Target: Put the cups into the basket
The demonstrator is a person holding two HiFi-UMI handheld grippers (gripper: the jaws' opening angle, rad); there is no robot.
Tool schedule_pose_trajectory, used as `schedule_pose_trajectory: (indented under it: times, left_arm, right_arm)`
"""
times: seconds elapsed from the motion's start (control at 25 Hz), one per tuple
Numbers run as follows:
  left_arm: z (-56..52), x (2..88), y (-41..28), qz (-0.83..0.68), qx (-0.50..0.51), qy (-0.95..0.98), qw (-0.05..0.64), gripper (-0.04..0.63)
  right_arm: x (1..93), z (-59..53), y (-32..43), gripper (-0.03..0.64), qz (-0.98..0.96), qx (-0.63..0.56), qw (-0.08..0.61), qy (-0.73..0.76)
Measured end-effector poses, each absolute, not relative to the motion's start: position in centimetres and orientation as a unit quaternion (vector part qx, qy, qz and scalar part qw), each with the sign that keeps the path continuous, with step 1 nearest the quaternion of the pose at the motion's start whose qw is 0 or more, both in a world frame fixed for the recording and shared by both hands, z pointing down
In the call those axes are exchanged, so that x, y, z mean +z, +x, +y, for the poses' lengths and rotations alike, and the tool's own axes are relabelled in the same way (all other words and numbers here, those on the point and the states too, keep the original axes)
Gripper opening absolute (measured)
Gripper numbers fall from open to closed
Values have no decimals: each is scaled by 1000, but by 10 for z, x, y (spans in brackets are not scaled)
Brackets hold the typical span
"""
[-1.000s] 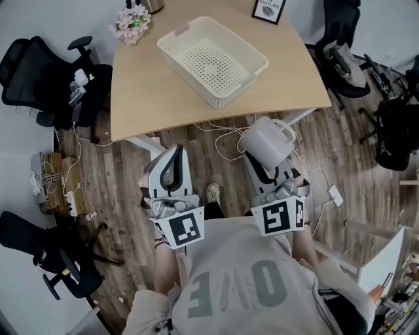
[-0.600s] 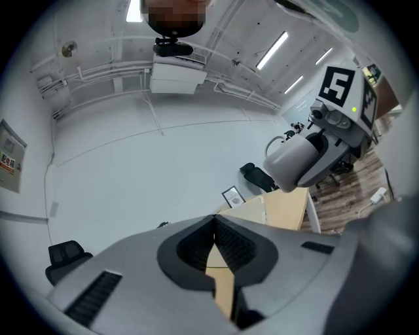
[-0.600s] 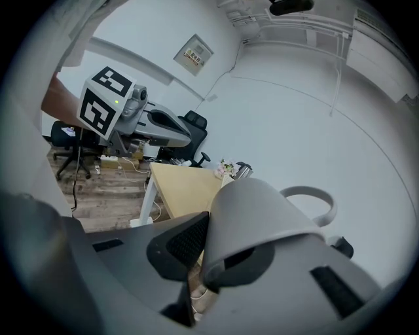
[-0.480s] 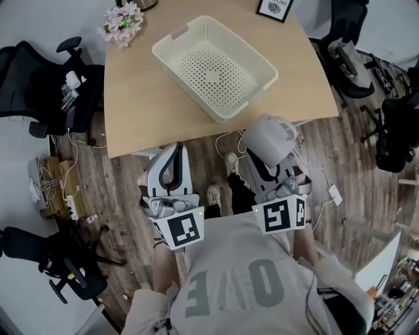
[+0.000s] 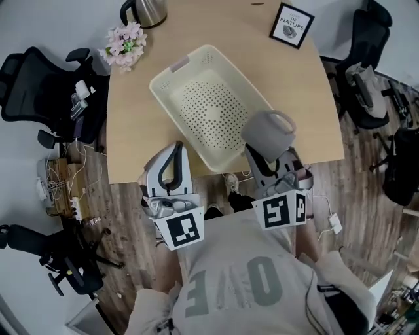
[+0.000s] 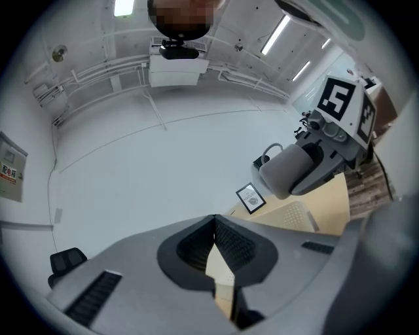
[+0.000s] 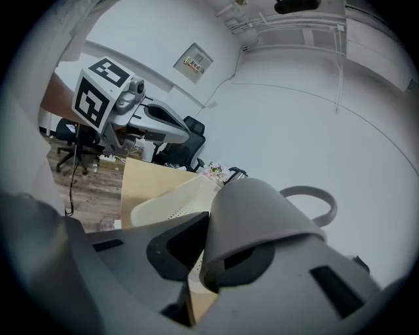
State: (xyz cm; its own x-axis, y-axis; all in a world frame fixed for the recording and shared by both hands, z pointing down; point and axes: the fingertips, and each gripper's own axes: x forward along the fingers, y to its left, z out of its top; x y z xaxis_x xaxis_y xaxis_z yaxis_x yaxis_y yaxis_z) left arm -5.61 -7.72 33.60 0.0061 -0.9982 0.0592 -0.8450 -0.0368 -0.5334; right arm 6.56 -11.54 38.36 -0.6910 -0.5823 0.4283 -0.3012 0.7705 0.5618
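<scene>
A cream perforated basket (image 5: 208,112) sits empty on the wooden table (image 5: 134,134), also seen low in the right gripper view (image 7: 171,196). My right gripper (image 5: 265,152) is shut on a grey cup (image 5: 267,133), held on its side with the handle to the right, over the basket's near right rim. The cup fills the space between the jaws in the right gripper view (image 7: 258,222) and shows from the side in the left gripper view (image 6: 291,171). My left gripper (image 5: 175,150) is shut with nothing in it, over the table's near edge left of the basket.
A kettle (image 5: 144,10), pink flowers (image 5: 124,44) and a framed picture (image 5: 292,25) stand at the table's far side. Black office chairs flank the table at left (image 5: 39,75) and right (image 5: 370,78). Cables and a power strip (image 5: 57,196) lie on the wood floor.
Both grippers have come forward from over the floor to the table. The cup now hangs over the basket's near right rim. The left gripper stays shut.
</scene>
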Motion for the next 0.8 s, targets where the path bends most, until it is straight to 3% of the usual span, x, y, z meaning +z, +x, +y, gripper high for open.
schedule_pose_trajectory:
  times: [0.44, 0.8]
  left_arm:
    - [-131, 327, -65, 687, -233, -664, 179, 8]
    - [-163, 325, -91, 680, -200, -681, 185, 8]
  right_arm:
    - [392, -167, 55, 32, -901, -230, 306, 205]
    - [406, -186, 13, 32, -879, -257, 377, 135]
